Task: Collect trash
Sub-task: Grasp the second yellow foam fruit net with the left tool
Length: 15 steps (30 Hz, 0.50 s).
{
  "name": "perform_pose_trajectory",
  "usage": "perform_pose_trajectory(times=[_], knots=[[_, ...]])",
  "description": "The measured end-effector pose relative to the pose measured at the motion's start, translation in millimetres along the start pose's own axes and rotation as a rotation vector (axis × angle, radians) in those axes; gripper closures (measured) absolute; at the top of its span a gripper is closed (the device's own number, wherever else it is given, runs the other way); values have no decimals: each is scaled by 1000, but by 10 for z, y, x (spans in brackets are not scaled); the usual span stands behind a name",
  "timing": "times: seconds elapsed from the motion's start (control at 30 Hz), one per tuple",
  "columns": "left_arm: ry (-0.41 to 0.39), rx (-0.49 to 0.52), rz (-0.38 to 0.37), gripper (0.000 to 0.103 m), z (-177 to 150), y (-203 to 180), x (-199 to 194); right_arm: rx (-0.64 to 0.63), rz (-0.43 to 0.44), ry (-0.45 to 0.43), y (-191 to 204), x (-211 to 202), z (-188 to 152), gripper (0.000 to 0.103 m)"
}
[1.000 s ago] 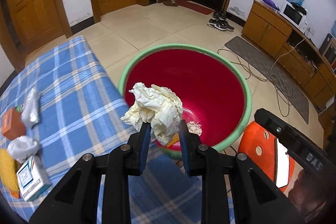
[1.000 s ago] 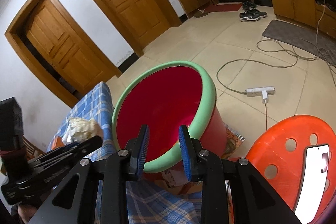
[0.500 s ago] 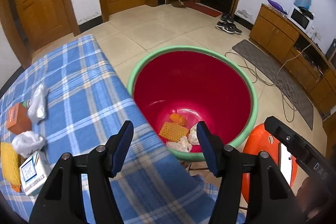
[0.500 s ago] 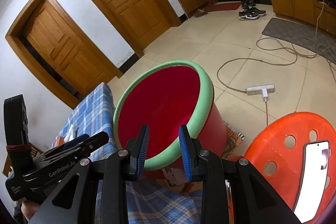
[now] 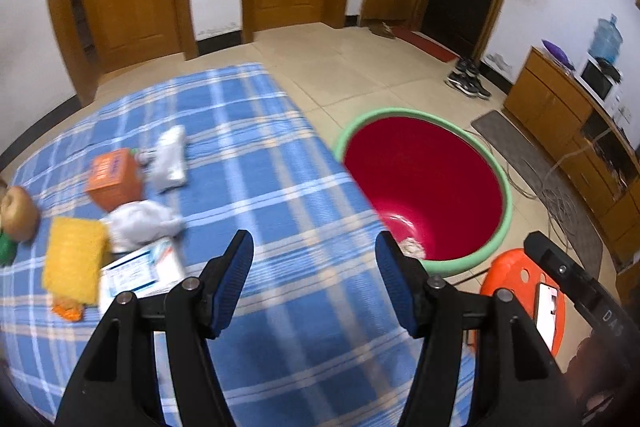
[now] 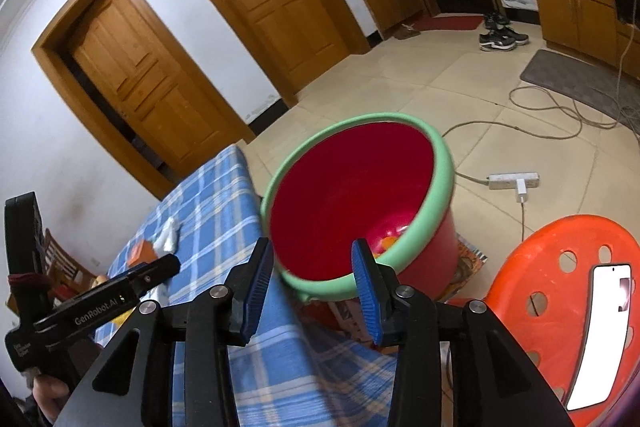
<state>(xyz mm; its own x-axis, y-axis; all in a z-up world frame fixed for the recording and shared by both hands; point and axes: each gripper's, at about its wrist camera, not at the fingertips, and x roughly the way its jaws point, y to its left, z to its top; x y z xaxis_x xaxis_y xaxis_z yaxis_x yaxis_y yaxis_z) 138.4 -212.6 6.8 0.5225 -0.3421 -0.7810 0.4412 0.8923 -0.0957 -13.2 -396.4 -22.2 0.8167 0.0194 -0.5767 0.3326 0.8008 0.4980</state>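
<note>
Plaid table (image 5: 280, 187), left claw (image 5: 314, 279) spread, empty

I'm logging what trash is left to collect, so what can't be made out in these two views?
- White box, left wrist view: print lost to motion blur.
- Bucket contents, right wrist view: the near rim hides all but an orange scrap.
- Brown round object, left wrist view: blurred at the frame edge, identity unclear.
- Table trash, right wrist view: mostly hidden behind the left tongs.
</note>
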Motion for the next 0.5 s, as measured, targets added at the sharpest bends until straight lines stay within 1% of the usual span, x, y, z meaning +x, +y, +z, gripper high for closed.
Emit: perform_pose_trajectory(times=[0.33,0.5], knots=[[-17,-99,117,40,-81,779,-221,-47,28,44,375,111,-99,56],[-24,-129,178,40,-116,1201,-275,-60,23,64,538,202,-147,54]])
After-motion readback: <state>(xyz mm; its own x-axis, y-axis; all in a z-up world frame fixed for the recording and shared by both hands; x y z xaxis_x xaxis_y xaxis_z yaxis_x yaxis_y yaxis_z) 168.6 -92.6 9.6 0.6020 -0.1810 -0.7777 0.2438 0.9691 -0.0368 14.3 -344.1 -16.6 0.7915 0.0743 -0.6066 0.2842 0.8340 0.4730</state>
